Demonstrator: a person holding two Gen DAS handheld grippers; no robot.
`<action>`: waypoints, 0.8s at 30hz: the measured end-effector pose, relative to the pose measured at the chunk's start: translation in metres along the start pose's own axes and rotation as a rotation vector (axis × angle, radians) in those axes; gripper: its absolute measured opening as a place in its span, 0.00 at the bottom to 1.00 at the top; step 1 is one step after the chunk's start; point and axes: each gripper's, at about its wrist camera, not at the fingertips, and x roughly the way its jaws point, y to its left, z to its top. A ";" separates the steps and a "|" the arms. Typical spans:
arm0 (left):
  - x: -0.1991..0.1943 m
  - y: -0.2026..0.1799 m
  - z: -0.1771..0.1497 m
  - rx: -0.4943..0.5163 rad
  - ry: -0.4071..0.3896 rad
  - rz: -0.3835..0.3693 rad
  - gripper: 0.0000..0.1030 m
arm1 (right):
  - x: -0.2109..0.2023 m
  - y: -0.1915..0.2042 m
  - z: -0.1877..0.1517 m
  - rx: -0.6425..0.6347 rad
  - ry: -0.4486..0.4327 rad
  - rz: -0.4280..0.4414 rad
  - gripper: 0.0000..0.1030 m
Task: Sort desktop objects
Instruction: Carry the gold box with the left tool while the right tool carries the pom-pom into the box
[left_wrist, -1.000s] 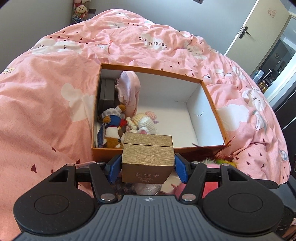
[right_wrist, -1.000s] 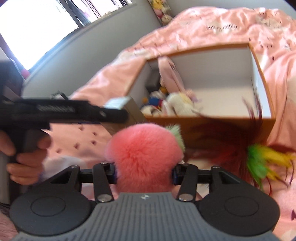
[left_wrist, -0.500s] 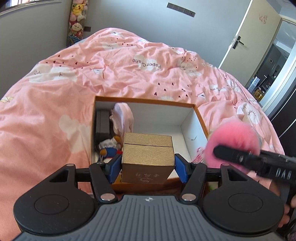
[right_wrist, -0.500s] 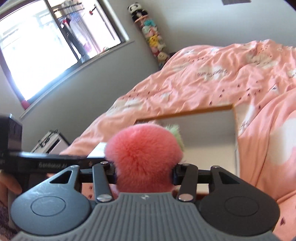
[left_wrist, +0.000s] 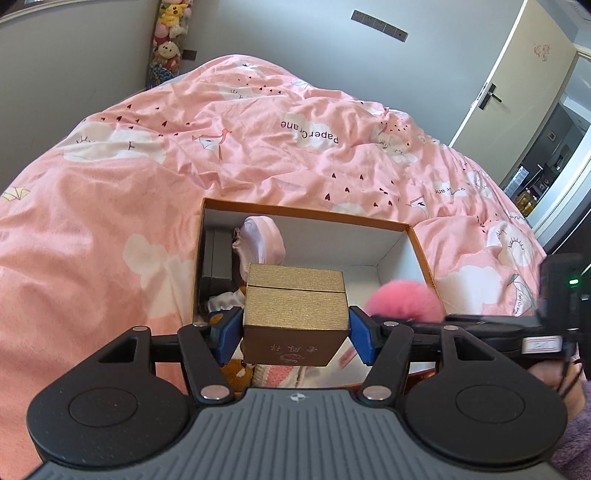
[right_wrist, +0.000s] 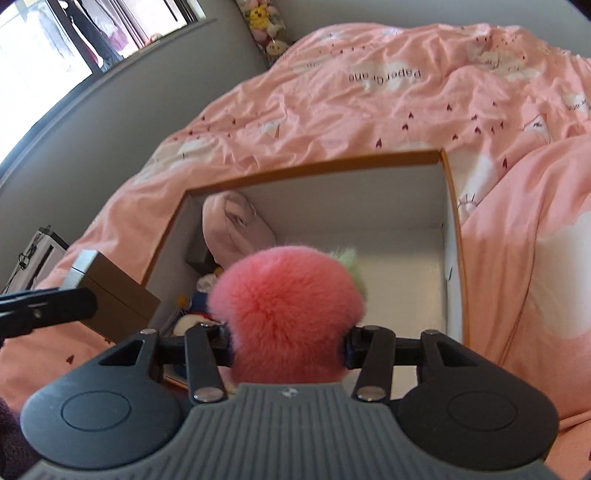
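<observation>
Since a moment ago your right gripper (right_wrist: 288, 347) has swung its pinched pompom (right_wrist: 286, 317) over the box (right_wrist: 452, 206), your left gripper (left_wrist: 295, 332) clamps the gold case (left_wrist: 295, 314) above it; several toys seem packed, both loads remain.

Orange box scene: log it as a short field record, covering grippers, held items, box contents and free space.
left gripper: shut on gold box
right gripper: shut on pink pompom
orange box: open, on pink duvet
contents: pink pouch, plush toys, along the window-side wall
free space: the box's other half is bare
</observation>
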 end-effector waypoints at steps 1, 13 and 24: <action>0.001 0.001 0.000 -0.004 0.003 -0.002 0.68 | 0.008 0.000 -0.001 -0.001 0.025 -0.009 0.49; 0.026 0.006 0.004 0.000 0.050 0.000 0.68 | 0.028 -0.008 -0.007 0.001 0.141 -0.010 0.59; 0.043 0.000 0.012 0.019 0.084 -0.001 0.68 | 0.017 -0.015 0.004 0.034 0.139 0.092 0.64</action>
